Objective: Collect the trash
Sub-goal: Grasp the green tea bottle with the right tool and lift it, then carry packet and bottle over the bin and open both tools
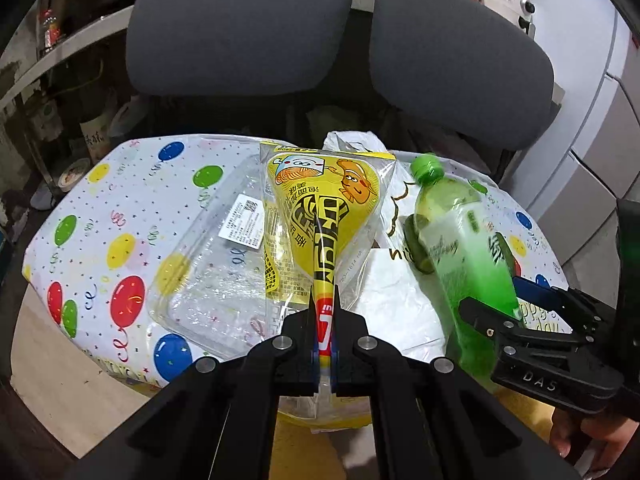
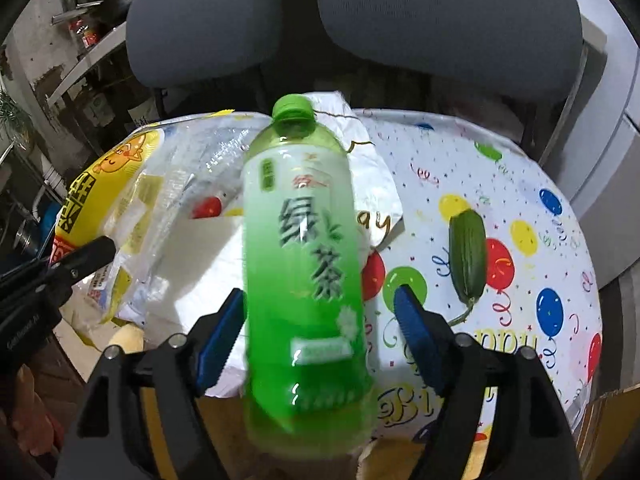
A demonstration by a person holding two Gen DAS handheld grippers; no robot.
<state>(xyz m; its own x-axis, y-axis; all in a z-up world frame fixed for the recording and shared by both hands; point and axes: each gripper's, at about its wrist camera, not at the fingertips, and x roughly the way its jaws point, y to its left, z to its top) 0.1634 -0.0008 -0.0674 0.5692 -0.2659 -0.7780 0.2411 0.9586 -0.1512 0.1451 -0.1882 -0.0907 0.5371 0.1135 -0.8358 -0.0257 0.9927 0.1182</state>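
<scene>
My left gripper (image 1: 323, 312) is shut on a yellow snack wrapper (image 1: 320, 216) and holds it up over the table; the wrapper also shows in the right wrist view (image 2: 100, 200). A green tea bottle (image 2: 304, 264) stands between the blue pads (image 2: 416, 332) of my right gripper (image 2: 316, 328), which is open with a gap on the right side; the bottle looks blurred. The bottle (image 1: 468, 256) and the right gripper (image 1: 516, 312) also show in the left wrist view. A clear plastic tray (image 1: 216, 280) lies left of the wrapper.
A round table with a balloon-print cloth (image 2: 520, 184) holds a white paper bag (image 1: 400, 304) and a small cucumber (image 2: 466, 256). A grey office chair (image 1: 248, 24) stands behind the table. Shelves with clutter (image 1: 60, 80) are at the left.
</scene>
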